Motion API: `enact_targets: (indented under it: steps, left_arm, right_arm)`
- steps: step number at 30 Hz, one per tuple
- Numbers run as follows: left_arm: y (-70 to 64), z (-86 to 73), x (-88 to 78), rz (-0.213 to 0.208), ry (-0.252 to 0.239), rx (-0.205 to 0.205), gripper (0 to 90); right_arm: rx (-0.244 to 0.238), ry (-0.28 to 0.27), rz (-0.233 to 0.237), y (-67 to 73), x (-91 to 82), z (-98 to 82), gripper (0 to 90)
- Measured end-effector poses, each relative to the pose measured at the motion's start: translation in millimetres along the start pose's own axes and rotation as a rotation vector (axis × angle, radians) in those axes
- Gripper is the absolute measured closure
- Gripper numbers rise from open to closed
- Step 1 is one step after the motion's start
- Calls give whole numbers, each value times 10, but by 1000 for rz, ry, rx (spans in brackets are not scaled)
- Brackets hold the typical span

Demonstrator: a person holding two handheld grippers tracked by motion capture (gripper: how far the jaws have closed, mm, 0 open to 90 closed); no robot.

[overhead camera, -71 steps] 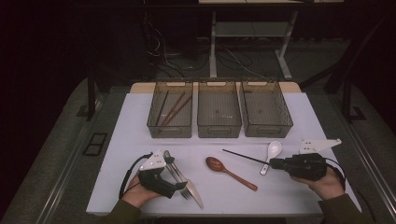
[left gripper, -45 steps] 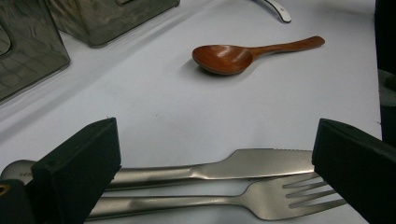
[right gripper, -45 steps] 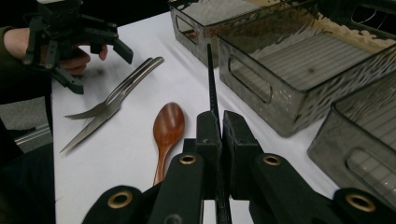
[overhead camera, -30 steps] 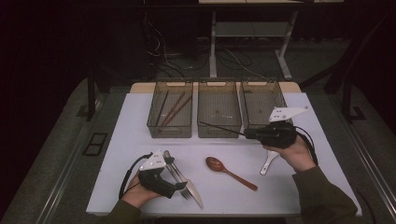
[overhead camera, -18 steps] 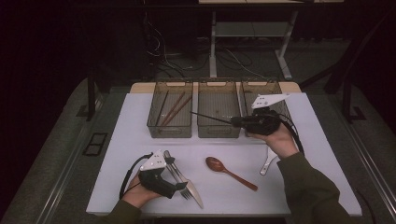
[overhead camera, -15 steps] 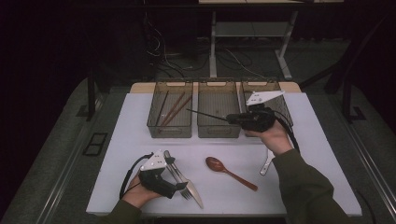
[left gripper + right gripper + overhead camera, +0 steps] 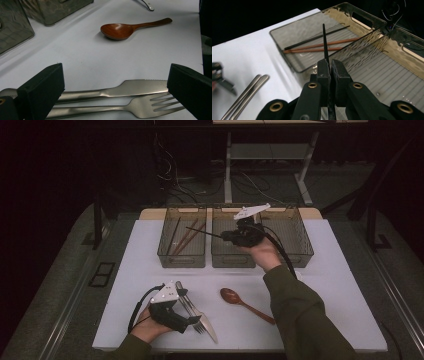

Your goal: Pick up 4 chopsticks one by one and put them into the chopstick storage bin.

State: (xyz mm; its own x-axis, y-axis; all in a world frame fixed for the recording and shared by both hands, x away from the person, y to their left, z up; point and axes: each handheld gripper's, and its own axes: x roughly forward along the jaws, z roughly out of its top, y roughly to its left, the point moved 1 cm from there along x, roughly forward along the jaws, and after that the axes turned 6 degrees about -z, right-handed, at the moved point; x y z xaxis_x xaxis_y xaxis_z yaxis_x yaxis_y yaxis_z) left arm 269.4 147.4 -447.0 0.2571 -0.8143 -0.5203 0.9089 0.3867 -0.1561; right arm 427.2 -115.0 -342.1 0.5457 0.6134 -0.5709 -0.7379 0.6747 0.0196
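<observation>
My right gripper (image 7: 226,236) hovers over the middle bin (image 7: 231,262), shut on a thin black chopstick (image 7: 204,232) whose tip reaches over the left bin (image 7: 181,261). In the right gripper view the jaws (image 7: 330,67) pinch that chopstick (image 7: 324,42) above one black and two brown chopsticks (image 7: 322,46) lying in the left bin (image 7: 287,59). My left gripper (image 7: 192,325) rests at the table's front left, open. Its jaws (image 7: 115,86) straddle a steel knife (image 7: 130,88) and fork (image 7: 150,106) lying flat, without touching them.
A wooden spoon (image 7: 240,301) lies at front centre, also seen as a wooden spoon (image 7: 125,28) ahead of the left jaws. The right bin (image 7: 300,255) stands at the back right. The person's right sleeve (image 7: 300,315) crosses the table's right half. A white handle tip (image 7: 148,5) lies beyond.
My right gripper has carried the black chopstick from the table's front right toward the back and left, to above the bins. The left gripper has not moved.
</observation>
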Motion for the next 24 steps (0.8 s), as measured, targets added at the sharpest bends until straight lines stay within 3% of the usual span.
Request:
enact_targets:
  steps: [9, 15, 24]
  left_arm:
    - [-29, 14, 17, -2, -1, 11, 5]
    - [-30, 14, 18, -4, 1, 11, 5]
    - [-25, 22, 10, -6, -2, 19, 5]
  right_arm:
    - [32, 30, -29, 25, 452, 119, 852]
    - [32, 83, -59, 92, 757, 192, 852]
    - [40, 127, -86, 179, 1079, 318, 852]
